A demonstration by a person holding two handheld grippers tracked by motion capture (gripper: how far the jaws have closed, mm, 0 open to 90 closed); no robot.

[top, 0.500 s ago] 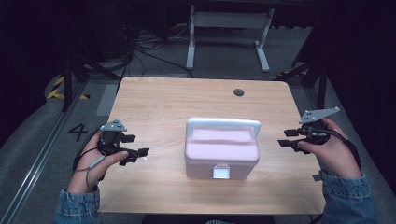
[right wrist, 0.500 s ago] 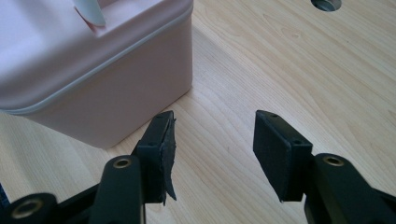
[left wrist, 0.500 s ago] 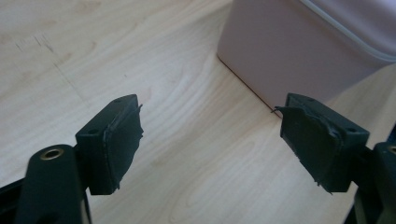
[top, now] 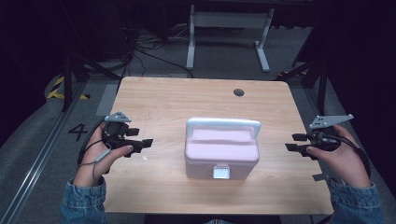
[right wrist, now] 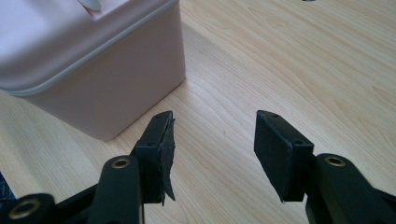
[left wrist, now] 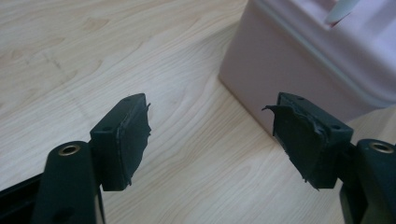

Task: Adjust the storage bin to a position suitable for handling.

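Beside the pink box (top: 221, 149), left gripper (top: 140, 143) and right gripper (top: 294, 142) gape wide, holding nothing.

Box (top: 221, 151) mid-table (top: 163, 100), left gripper (top: 139, 144) and right gripper (top: 295, 142) flanking, apparently both apart from it.

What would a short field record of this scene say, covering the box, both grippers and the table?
box: pink box, lid shut, white handle up, latch facing the person
left gripper: open, beside the box, apart from it
right gripper: open, on the other side, apart from it
fingers: black pads, nothing between them
table: light wood, round hole near the far edge
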